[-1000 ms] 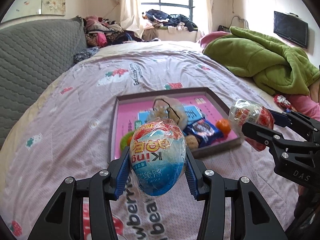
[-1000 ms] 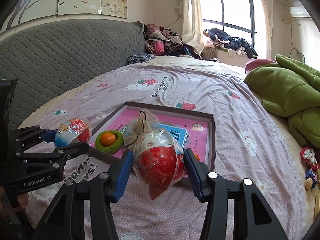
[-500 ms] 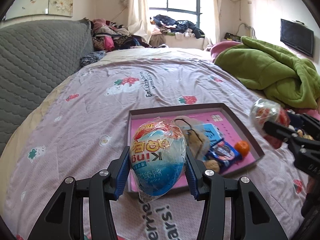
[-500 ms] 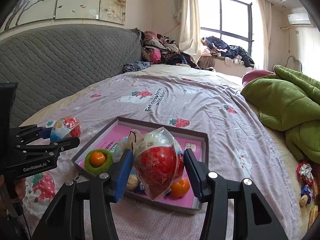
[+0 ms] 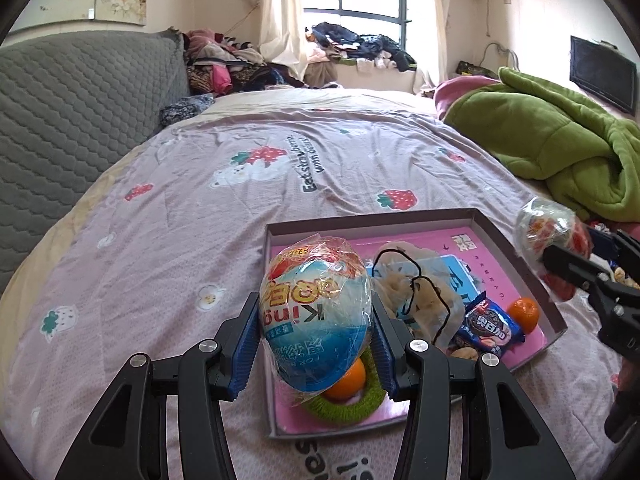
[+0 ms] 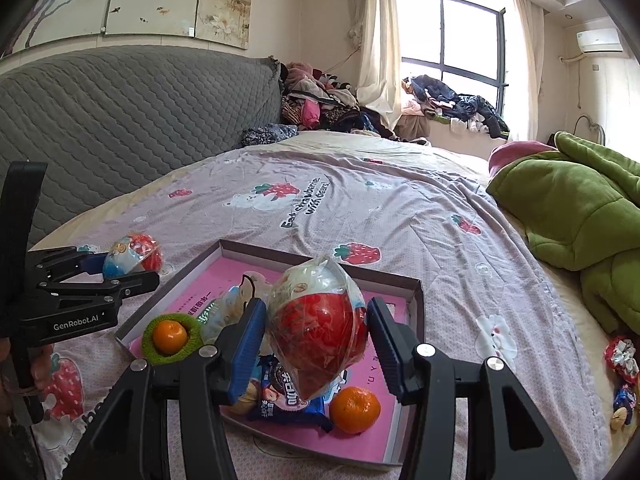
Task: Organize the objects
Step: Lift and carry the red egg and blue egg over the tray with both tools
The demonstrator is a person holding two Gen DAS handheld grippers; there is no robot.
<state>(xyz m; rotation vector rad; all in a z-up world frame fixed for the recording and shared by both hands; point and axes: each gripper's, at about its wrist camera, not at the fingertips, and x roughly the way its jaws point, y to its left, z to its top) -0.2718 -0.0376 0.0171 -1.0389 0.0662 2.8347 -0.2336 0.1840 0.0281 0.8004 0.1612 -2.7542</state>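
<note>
The blue egg (image 5: 316, 320), wrapped in crinkly clear plastic, is clamped between the blue pads of the left gripper (image 5: 316, 334) and hangs over the near left corner of the tray (image 5: 556, 312), right above a green ring (image 5: 344, 410) with an orange (image 5: 346, 380) sitting in it. The red egg (image 6: 318, 332), in the same kind of wrapper, is clamped in the right gripper (image 6: 318, 344) over the middle of the tray (its tail of plastic points down at a blue snack packet (image 6: 286, 402)).

Inside the tray, on its pink floor, lie that packet, a second orange (image 6: 354, 409) just beside it, a pale plush thing (image 5: 416, 300) with a black cord, and a blue card (image 5: 460, 272) partly under the plush.

The tray rests on a lilac bedsheet (image 5: 200, 220) printed with strawberries. A green blanket (image 5: 560, 148) is heaped at the right edge of the bed, and a grey quilted headboard (image 6: 120, 120) runs along the left.
</note>
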